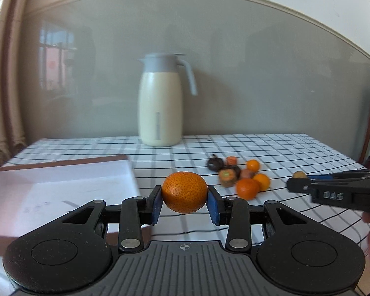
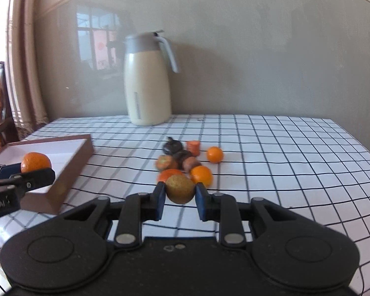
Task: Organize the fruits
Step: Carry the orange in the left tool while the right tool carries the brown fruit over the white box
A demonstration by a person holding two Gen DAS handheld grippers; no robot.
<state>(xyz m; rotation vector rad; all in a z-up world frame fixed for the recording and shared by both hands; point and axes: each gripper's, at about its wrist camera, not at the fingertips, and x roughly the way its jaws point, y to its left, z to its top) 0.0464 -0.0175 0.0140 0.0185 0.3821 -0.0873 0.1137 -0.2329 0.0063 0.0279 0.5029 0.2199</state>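
Left wrist view: left gripper (image 1: 185,203) clamps a mandarin (image 1: 184,192) above the checked tablecloth (image 1: 296,153), beside the open box (image 1: 61,187). Right wrist view: right gripper (image 2: 180,198) grips a kiwi (image 2: 180,189) just in front of the fruit pile (image 2: 185,161); thermos jug (image 2: 146,81) stands behind.

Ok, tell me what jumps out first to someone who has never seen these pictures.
Each gripper grips a fruit: the left gripper squeezes a mandarin, the right gripper a brownish kiwi. Behind them a heap of fruits lies mid-table on the checked tablecloth. A cream thermos jug stands by the wall, and a brown box waits at left.
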